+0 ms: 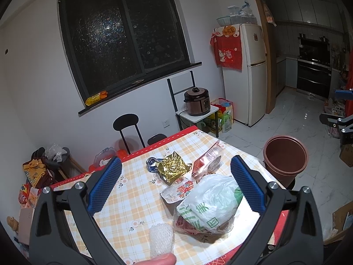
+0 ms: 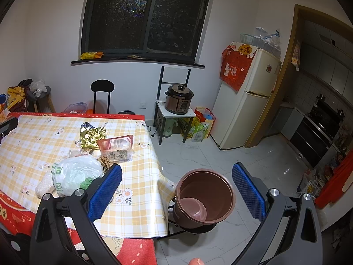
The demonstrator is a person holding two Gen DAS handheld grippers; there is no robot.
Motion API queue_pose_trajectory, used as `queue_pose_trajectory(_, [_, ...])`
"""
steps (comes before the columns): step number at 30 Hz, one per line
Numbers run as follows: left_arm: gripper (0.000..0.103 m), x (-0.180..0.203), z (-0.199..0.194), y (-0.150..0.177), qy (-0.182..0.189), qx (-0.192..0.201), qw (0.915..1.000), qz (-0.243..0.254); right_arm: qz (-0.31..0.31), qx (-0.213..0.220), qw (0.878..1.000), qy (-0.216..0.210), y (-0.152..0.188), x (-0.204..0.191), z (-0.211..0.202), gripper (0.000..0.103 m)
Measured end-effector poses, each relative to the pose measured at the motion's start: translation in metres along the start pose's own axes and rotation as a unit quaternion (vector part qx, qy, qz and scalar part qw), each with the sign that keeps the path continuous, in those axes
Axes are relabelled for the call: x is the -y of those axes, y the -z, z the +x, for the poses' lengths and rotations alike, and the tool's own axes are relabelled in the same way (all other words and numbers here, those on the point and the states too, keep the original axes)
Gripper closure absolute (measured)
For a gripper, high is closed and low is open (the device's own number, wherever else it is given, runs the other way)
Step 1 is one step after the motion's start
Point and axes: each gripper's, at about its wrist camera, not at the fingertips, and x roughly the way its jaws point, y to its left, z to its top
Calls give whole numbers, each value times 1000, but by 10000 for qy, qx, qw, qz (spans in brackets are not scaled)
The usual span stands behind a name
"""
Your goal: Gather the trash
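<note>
Waiting on the checked tablecloth is the whole heap of trash: a crumpled white plastic bag with green print lying over a clear tray, a gold foil wrapper further back, a clear red-edged package beside it, and a bubble-wrap roll at the near edge. Nothing is gripped yet. The left gripper hangs above the pile, jaws spread wide, the bag framed between its blue pads. Over to the side, the right gripper is just as wide apart, looking down at the brown bin, which stands on the floor just off the table's corner with a smaller brownish container, or perhaps a lid, inside. My read: this is the opening pick, approach only. Next the left gripper needs to drop onto the bag and close on a good fold, since thin plastic slips, then carry it across to the bin.
</note>
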Motion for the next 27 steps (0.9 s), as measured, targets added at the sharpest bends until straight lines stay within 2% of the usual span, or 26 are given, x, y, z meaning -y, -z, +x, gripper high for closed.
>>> queue_pose_trajectory(27, [6, -2, -1, 6, 0, -5, 10000, -68, -23, -10, 10000, 6, 1, 0, 0, 5])
